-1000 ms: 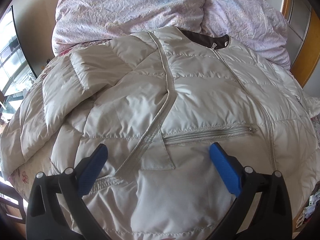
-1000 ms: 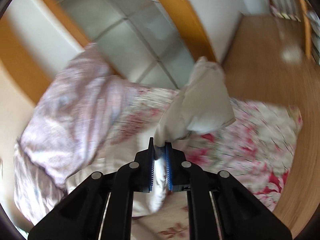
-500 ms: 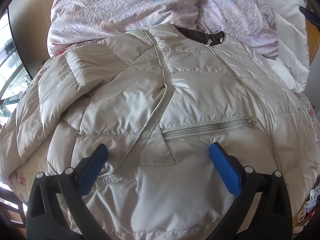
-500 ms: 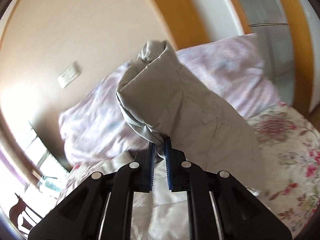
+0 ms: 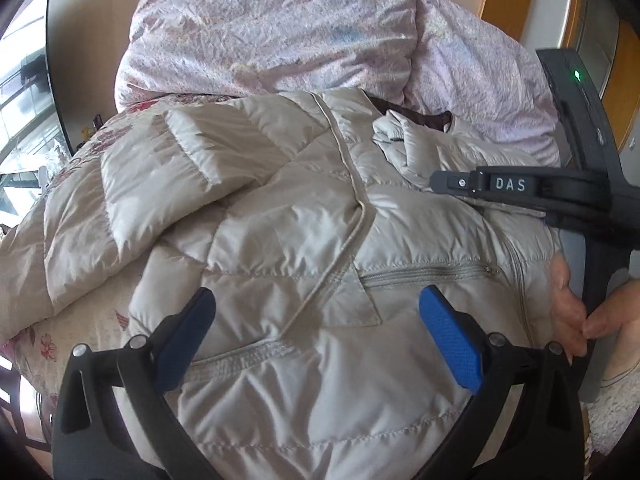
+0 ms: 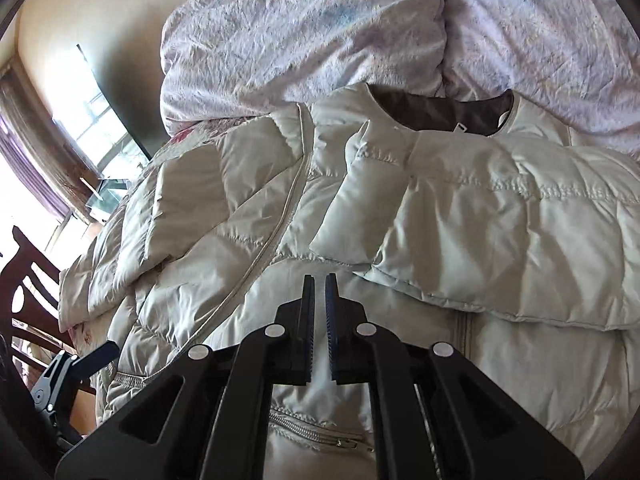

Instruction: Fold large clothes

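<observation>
Over the puffy quilted jacket (image 5: 304, 240) (satiny), left claw (image 5: 316, 336) gapes; right claw (image 6: 319, 328) clenched, empty.

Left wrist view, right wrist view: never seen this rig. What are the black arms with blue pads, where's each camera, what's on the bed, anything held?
There is no robot here. A person carries a hand-held gripper in each hand, and each has a fisheye camera looking along its two fingers. The left wrist view shows the left hand-held gripper at the bottom, its blue pads wide apart and holding nothing. The black tool at the right of that view is the right hand-held gripper, held by the person's hand. The right wrist view looks along that tool. Its jaws are shut, and I cannot tell whether they pinch cloth. On the bed lies a cream puffer jacket, front up, with a sleeve folded across its chest. A lilac duvet is bunched behind it.
</observation>
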Demonstrator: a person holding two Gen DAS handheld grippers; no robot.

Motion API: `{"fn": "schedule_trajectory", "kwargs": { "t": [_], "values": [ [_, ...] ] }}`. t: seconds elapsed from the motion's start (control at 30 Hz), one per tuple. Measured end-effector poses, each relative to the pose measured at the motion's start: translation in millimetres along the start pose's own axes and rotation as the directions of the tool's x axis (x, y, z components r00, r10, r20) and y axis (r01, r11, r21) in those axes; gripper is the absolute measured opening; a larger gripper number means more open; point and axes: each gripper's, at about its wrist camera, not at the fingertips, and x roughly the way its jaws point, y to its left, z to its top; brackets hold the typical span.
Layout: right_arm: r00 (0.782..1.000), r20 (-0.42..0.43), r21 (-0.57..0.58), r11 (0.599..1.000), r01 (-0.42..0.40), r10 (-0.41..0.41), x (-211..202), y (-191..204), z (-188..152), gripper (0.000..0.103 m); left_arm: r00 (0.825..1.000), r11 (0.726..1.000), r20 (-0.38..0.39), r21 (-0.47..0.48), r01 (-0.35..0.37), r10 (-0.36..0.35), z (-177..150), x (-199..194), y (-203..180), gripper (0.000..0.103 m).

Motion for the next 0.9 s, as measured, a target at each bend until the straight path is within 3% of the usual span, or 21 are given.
{"fn": "schedule_trajectory", "kwargs": {
  "t": [0.03, 0.07, 0.1, 0.13, 0.17, 0.23, 0.4, 0.43, 0.47, 0.53, 0.63, 0.73, 0.8, 0.9],
  "values": [
    [0.999, 0.027, -0.006, 1.000, 0.019, -0.019, -5, 1, 2, 0.010, 1.000, 1.000, 0.014, -0.014, -0.007, 0.008, 2, -4, 5, 0.101],
    [0.996, 0.064, -0.021, 0.998, 0.066, -0.064, -11, 2, 6, 0.026, 1.000, 1.000, 0.021, -0.022, -0.015, 0.016, 3, -6, 8, 0.101],
    [0.990, 0.094, -0.039, 0.993, 0.108, -0.104, -16, 2, 9, 0.055, 0.999, 0.999, 0.027, -0.028, -0.020, 0.021, 4, -8, 10, 0.101],
    [0.980, 0.128, -0.065, 0.985, 0.160, -0.151, -19, 5, 11, 0.068, 0.999, 0.999, 0.034, -0.029, -0.021, 0.022, 5, -9, 11, 0.101],
    [0.971, 0.151, -0.087, 0.976, 0.197, -0.183, -19, 8, 13, 0.073, 0.999, 0.999, 0.038, -0.028, -0.022, 0.023, 6, -10, 11, 0.101],
    [0.958, 0.162, -0.144, 0.955, 0.259, -0.235, -11, 14, 16, 0.073, 0.999, 0.999, 0.043, -0.022, -0.026, 0.026, 6, -12, 10, 0.101],
    [0.947, 0.091, -0.259, 0.911, 0.322, -0.309, 38, 24, 15, 0.070, 0.998, 0.999, 0.045, -0.001, -0.045, 0.045, 3, -16, 8, 0.101],
    [0.938, 0.084, -0.272, 0.898, 0.347, -0.337, 45, 24, 13, 0.057, 0.998, 0.999, 0.046, -0.001, -0.053, 0.053, 2, -17, 9, 0.101],
    [0.932, 0.069, -0.280, 0.890, 0.360, -0.356, 53, 23, 13, 0.052, 0.997, 0.998, 0.045, -0.004, -0.060, 0.060, 2, -17, 11, 0.101],
    [0.935, 0.053, -0.228, 0.907, 0.353, -0.351, 58, 14, 15, 0.027, 0.996, 0.997, 0.045, -0.015, -0.076, 0.076, 3, -19, 16, 0.101],
    [0.971, 0.056, -0.099, 0.966, 0.237, -0.232, 37, 4, 24, 0.015, 0.995, 0.996, 0.056, -0.052, -0.076, 0.079, 3, -21, 27, 0.101],
    [0.987, 0.030, -0.067, 0.985, 0.160, -0.159, 33, 11, 22, 0.015, 0.994, 0.995, 0.081, -0.075, -0.069, 0.075, 5, -24, 31, 0.101],
    [0.985, -0.024, -0.088, 0.982, 0.170, -0.172, 47, 16, 16, 0.018, 0.991, 0.996, 0.118, -0.078, -0.047, 0.056, 5, -29, 32, 0.101],
    [0.977, -0.068, -0.159, 0.969, 0.189, -0.202, 57, 24, 11, 0.039, 0.987, 0.996, 0.157, -0.086, -0.029, 0.043, 3, -37, 34, 0.101]
  ]
}}
